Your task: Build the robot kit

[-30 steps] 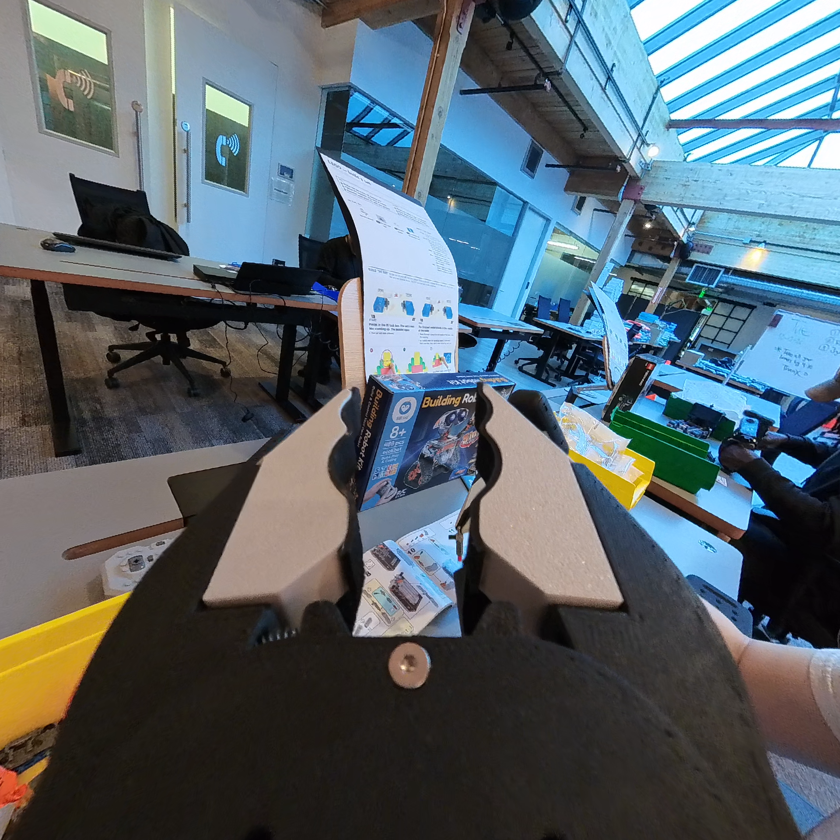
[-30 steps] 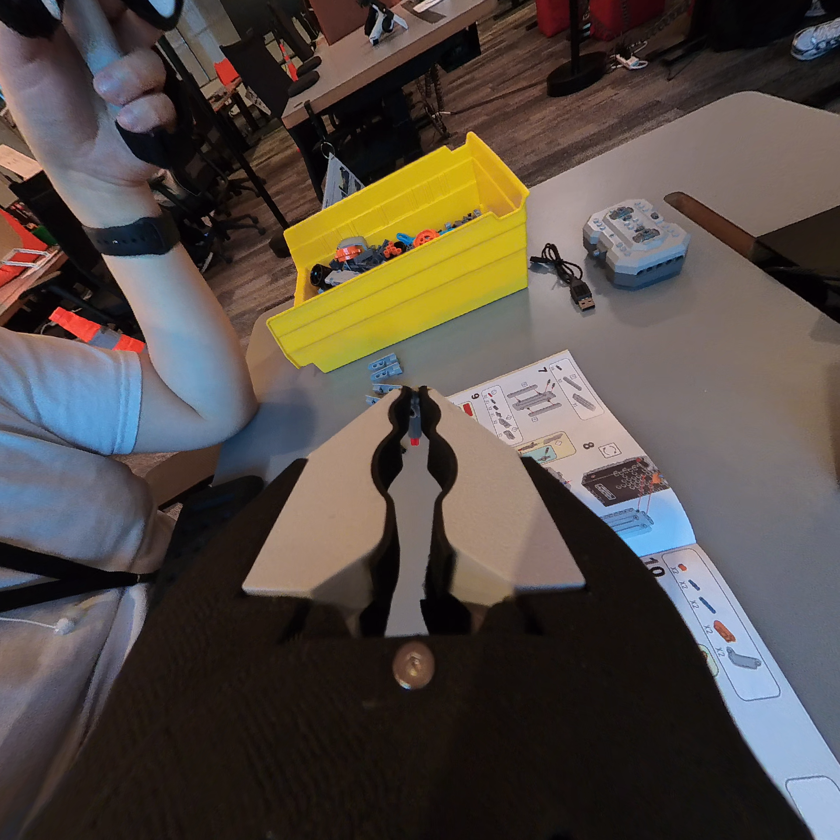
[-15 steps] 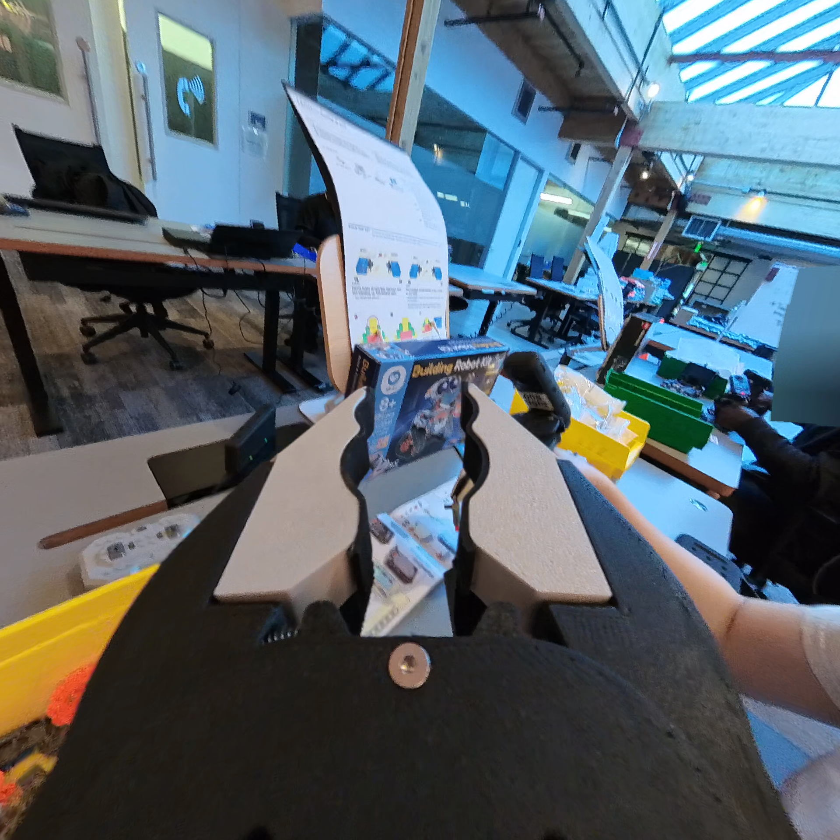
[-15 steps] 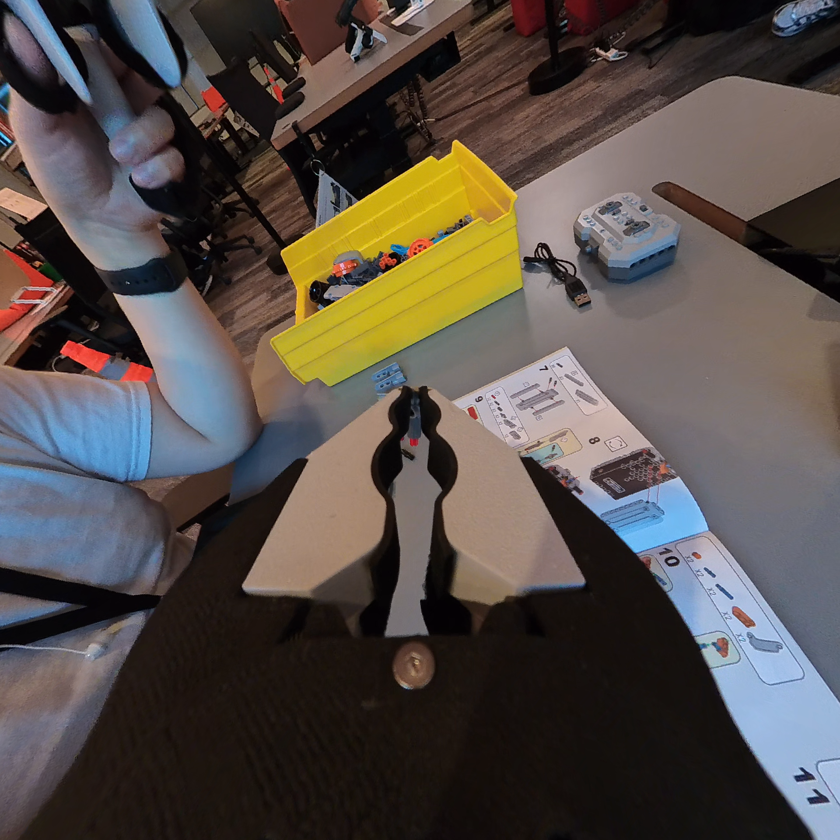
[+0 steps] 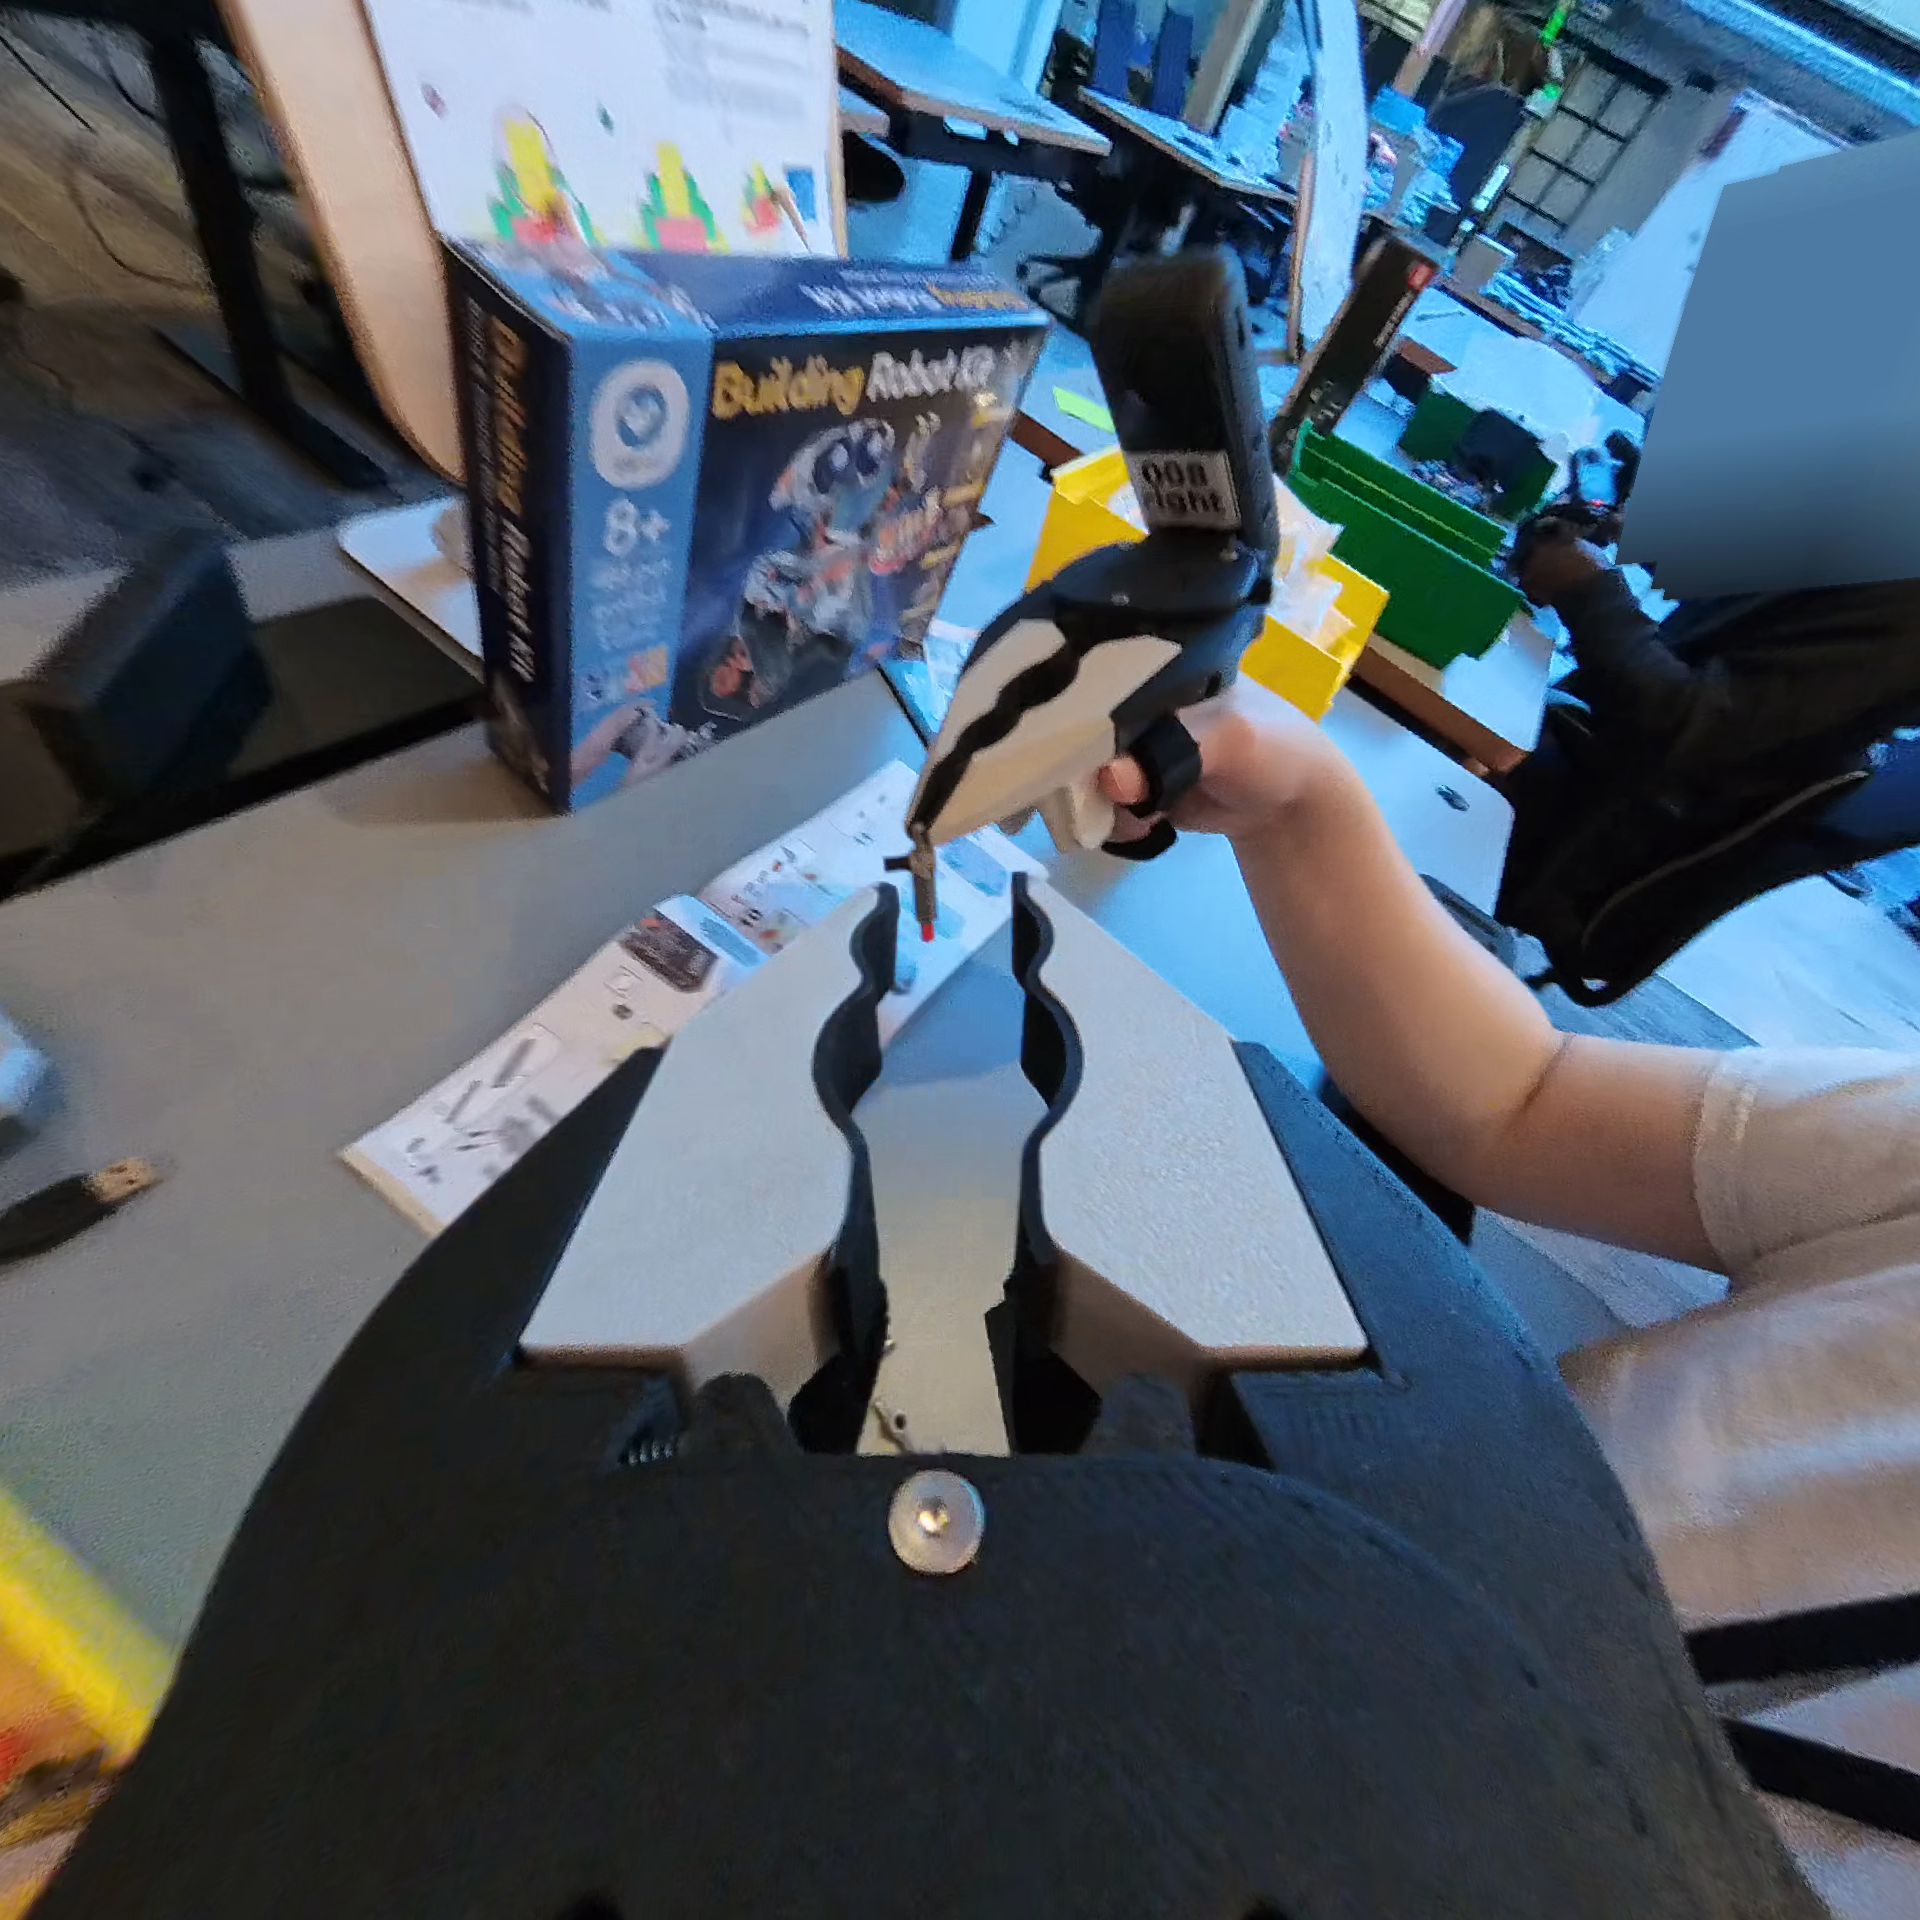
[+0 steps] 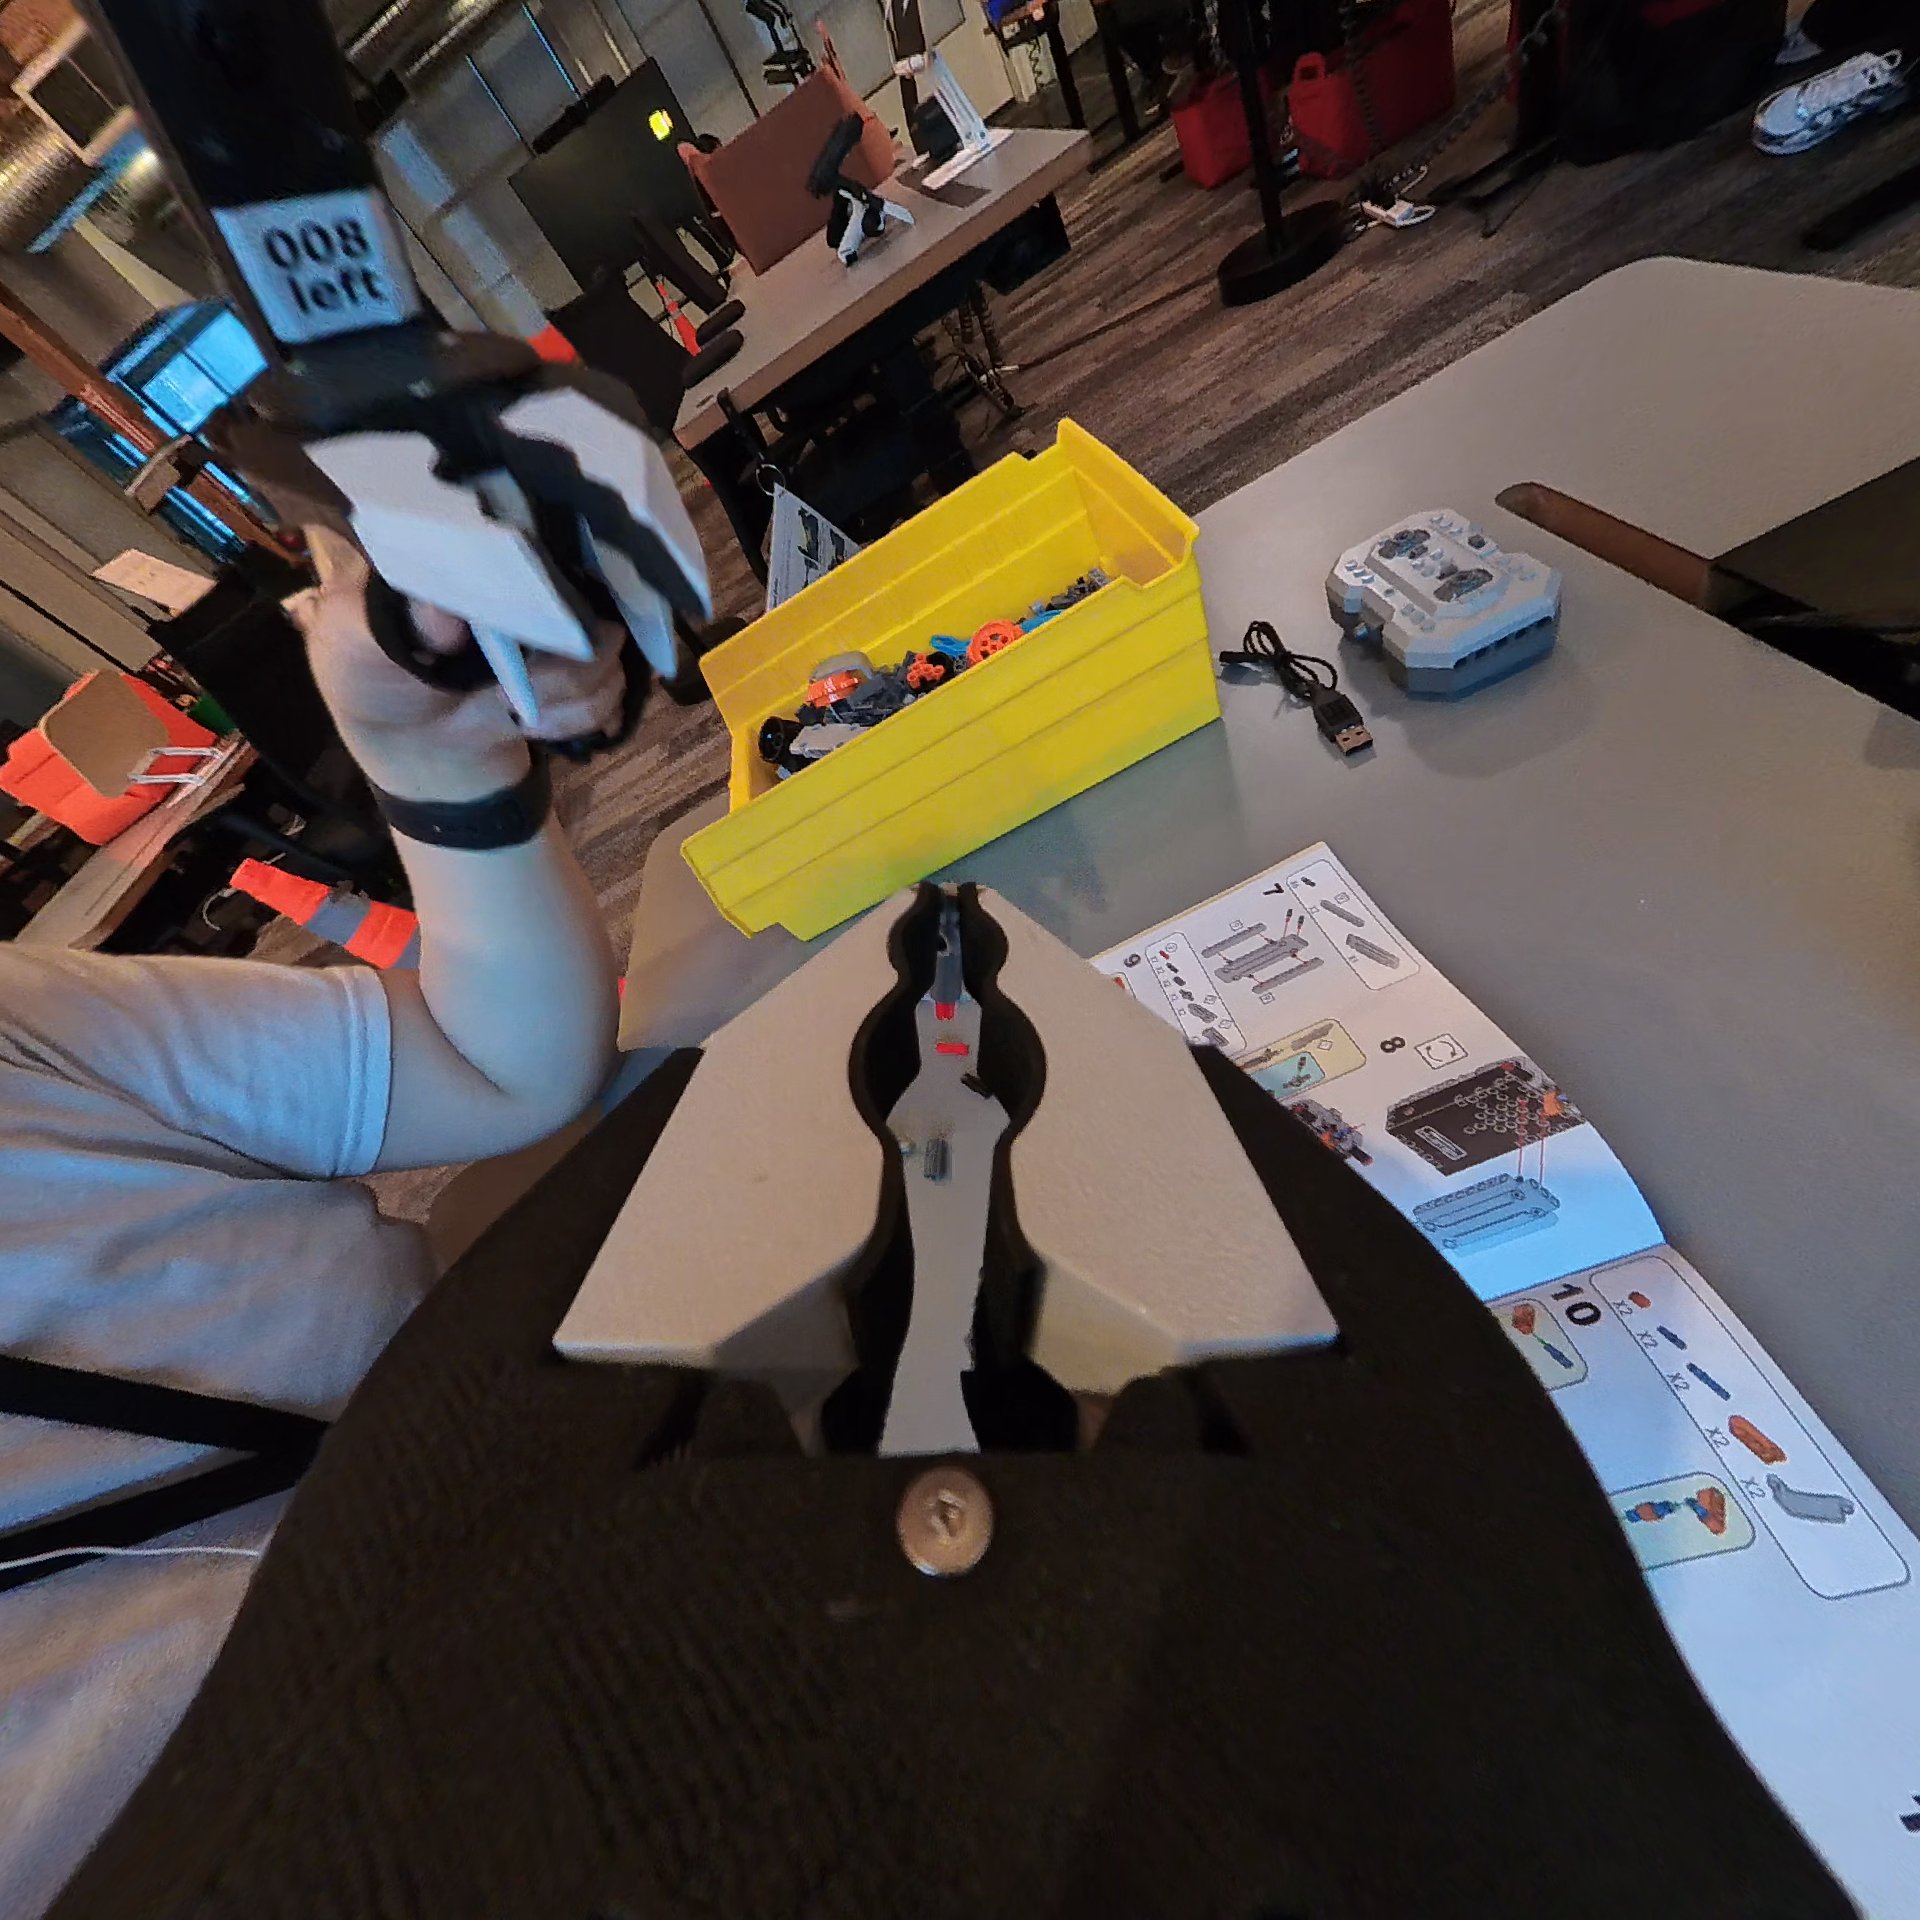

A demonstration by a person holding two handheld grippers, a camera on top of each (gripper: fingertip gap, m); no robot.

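Left jaws: the left gripper (image 5: 945, 902) is standing with its jaws spread and nothing between them, hanging in the air above the grey table (image 5: 312, 935).
Right jaws: the right gripper (image 6: 943, 902) is pinching a thin grey pin with a red tip (image 6: 944, 961) between its tips; in the left wrist view the pin (image 5: 923, 883) is pointing downward from those tips.
Left gripper's surroundings: the pin's red tip is sitting just ahead of the spread tips, over the instruction sheet (image 5: 665, 997). A blue robot-kit box (image 5: 727, 499) is standing upright on the table beyond the sheet.
Right gripper's surroundings: it is hovering over the table edge beside the unfolded instruction sheet (image 6: 1455, 1143). A few small loose parts (image 6: 938, 1155) are lying on the table under its fingers.
Yellow bin (image 6: 987, 748): lying beyond the right gripper's tips, filled with small grey, black and orange pieces.
Grey control hub (image 6: 1444, 597): sitting on the table right of the bin, with a coiled black USB cable (image 6: 1299, 691) between the two.
Hands: a hand with a dark wristband (image 6: 436, 686) is raising the left gripper (image 6: 623, 561), well above the bin; the picture is blurred there.
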